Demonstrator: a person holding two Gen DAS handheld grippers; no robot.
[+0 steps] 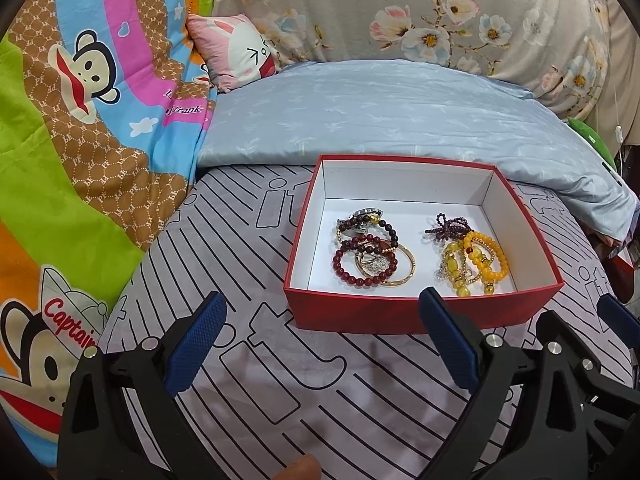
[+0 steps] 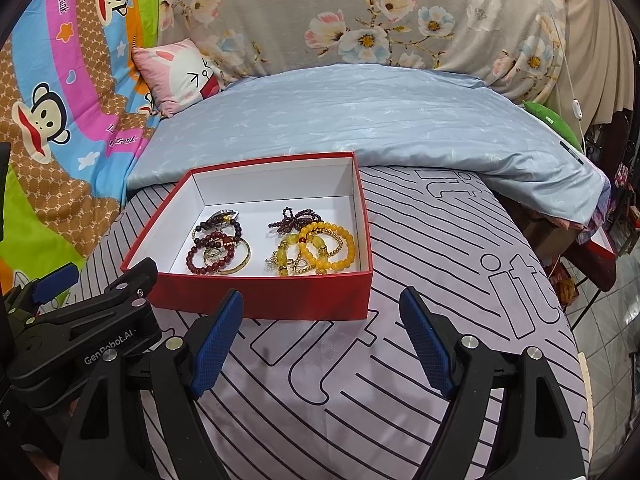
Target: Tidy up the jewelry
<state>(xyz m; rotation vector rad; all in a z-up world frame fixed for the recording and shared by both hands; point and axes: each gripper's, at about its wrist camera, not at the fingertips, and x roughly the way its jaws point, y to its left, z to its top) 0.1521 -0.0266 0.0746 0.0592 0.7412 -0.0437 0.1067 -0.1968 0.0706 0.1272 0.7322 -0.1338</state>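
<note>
I hold my left gripper (image 1: pixel 322 344) and right gripper (image 2: pixel 322 340) spread wide, pinching nothing, just short of the red box (image 2: pixel 264 294) where the bead bracelets (image 2: pixel 320 250) lie heaped.

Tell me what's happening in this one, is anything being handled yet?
Nothing is being handled yet. A person holds two grippers over a bed, both open and empty: the left gripper and the right gripper hover just short of a red box standing on the striped sheet. Inside the box lie two loose piles: dark red bead bracelets with a gold bangle on one side, yellow bead bracelets on the other.
</note>
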